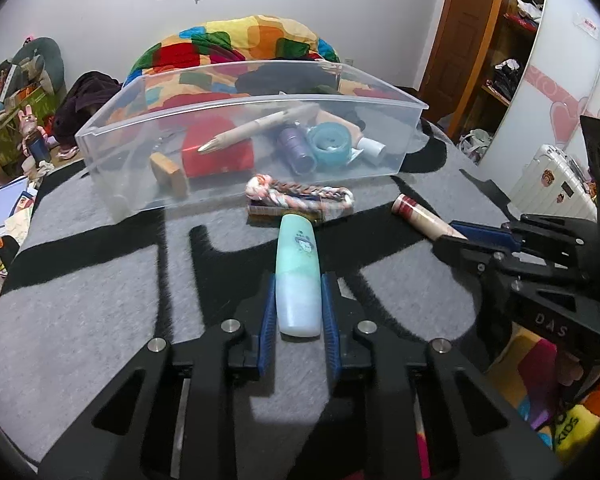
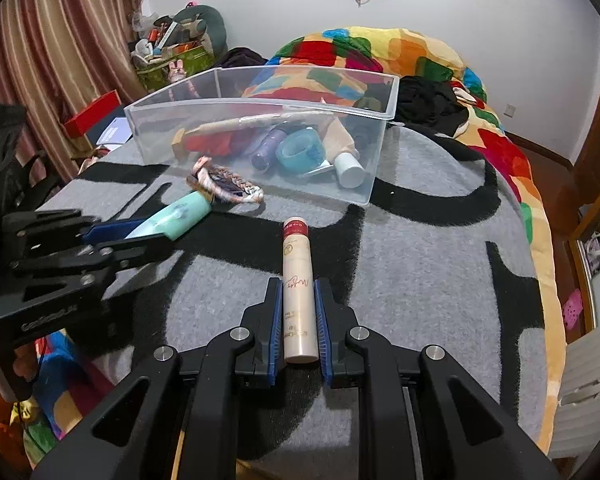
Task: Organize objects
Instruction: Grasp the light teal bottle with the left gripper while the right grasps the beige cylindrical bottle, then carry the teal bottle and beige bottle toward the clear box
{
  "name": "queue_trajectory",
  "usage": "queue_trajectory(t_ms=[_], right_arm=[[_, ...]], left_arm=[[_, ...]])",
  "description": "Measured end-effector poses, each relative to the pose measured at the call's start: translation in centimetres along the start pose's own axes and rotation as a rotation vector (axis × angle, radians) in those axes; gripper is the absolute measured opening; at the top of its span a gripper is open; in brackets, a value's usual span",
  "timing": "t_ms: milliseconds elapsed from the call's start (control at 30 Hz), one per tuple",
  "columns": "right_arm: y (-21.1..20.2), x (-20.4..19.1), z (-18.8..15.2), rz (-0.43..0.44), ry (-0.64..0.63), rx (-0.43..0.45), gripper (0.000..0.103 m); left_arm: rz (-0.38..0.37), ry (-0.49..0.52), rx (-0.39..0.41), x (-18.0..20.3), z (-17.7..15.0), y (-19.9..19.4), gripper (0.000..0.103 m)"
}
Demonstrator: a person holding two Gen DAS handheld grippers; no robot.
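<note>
Meanwhile, we hold two bottles at once, the clear bin (image 1: pixel 100 148) lying just ahead on the grey blanket (image 1: pixel 100 300).

Our left gripper (image 1: pixel 299 300) has its blue pads against the sides of the mint-green bottle (image 1: pixel 297 268); our right gripper (image 2: pixel 298 308) brackets the cream tube (image 2: pixel 296 280) with the red band. Whether either squeezes firmly, we cannot tell. Each long axis runs forward between the fingers, pointing toward the bin. A braided band (image 1: pixel 300 194) lies between the green bottle's far end and the bin's front wall.
</note>
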State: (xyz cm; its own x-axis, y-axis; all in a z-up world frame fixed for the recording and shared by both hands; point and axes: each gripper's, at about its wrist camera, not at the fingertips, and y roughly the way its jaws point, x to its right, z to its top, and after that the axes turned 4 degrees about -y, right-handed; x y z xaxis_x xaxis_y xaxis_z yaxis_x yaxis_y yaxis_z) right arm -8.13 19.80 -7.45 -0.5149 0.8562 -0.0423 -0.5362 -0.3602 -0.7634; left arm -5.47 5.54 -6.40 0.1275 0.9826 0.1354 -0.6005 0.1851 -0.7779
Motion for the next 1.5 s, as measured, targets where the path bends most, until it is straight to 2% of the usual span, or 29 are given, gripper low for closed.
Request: queue_trajectory(t_ms=[167, 300, 567, 733, 933, 1233, 1500], right_arm=[[0.0, -0.1, 0.0, -0.008, 0.008, 0.007, 0.014], [0.0, 0.2, 0.2, -0.001, 0.029, 0.004, 0.014], [-0.9, 0.1, 0.7, 0.003, 0.028, 0.025, 0.014], [-1.9, -0.2, 1.6, 0.015, 0.029, 0.059, 0.014], [-3.4, -0.9, 3.4, 0.024, 0.008, 0.115, 0.014], [-5.6, -1.8, 6.1, 0.034, -0.020, 0.205, 0.014], [-5.9, -2.5, 8.5, 0.050, -0.025, 0.255, 0.014]], left_arm=[[0.018, 0.009, -0.009, 0.5, 0.7, 0.7, 0.022], [0.047, 0.014, 0.020, 0.6, 1.0, 1.3, 0.022], [0.031, -0.020, 0.047, -0.2, 0.2, -0.2, 0.022], [0.016, -0.072, 0.081, -1.4, 0.5, -1.9, 0.022], [0.019, -0.088, 0.135, -1.9, 1.6, -4.1, 0.022], [0.036, -0.061, 0.230, -2.1, 3.9, -7.0, 0.022], [0.045, -0.058, 0.285, -2.2, 5.7, -7.9, 0.022]])
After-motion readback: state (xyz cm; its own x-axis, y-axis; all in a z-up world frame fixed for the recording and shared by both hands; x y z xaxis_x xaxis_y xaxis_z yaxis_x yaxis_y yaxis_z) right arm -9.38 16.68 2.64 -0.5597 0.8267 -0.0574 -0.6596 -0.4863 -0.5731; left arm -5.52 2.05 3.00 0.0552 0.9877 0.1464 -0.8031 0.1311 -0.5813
